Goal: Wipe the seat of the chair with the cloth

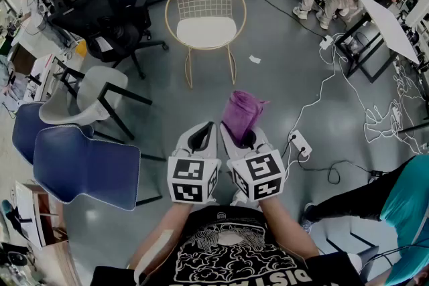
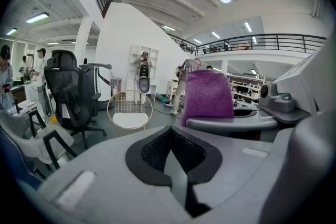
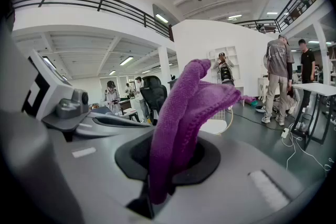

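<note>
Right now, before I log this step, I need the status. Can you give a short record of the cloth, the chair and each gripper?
cloth: purple, bunched, sticking up out of the jaws that hold it
right gripper: shut on the cloth
left gripper: shut, nothing between its jaws
chair: gold wire frame, white seat, ahead of both grippers and apart from them
wiping: not yet begun, the cloth is clear of the seat

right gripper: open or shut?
Shut on the purple cloth: the right gripper pinches it between its jaws, the rest bunched up above them.
</note>
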### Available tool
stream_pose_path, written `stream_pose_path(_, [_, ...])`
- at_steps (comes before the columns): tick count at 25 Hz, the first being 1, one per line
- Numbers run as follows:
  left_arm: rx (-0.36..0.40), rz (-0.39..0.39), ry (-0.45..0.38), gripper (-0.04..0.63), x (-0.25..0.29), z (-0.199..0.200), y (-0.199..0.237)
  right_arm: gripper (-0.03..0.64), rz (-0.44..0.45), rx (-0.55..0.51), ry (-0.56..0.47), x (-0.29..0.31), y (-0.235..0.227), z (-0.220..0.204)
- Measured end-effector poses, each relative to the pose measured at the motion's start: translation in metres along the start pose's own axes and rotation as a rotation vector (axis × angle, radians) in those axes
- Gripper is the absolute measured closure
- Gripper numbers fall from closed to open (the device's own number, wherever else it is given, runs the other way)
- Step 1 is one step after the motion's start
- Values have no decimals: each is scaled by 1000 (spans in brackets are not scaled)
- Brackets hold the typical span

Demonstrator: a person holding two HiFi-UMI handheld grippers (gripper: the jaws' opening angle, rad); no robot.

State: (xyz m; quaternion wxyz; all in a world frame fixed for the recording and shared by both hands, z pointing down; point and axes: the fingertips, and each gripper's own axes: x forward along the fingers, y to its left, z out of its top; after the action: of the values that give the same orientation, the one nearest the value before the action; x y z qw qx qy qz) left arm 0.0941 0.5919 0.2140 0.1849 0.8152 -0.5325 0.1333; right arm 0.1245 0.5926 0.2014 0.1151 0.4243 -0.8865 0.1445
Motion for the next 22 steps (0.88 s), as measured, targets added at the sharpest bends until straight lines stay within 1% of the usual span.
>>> stream_pose_path(6, [-4, -1, 6, 595, -4, 0, 1, 559, 8, -2, 5, 0, 7, 0])
stream_pose_path(12, [-10, 1, -2, 597, -9, -2, 14, 558, 11, -7, 12, 10, 18, -2])
stream_pose_path(16, [-18, 3, -11, 595, -16, -2, 32, 558, 12, -18, 20, 23, 32, 0])
stream_pose_path(22, [-26, 4, -12, 595, -30, -3, 71, 558, 11, -26, 28, 51, 62, 3])
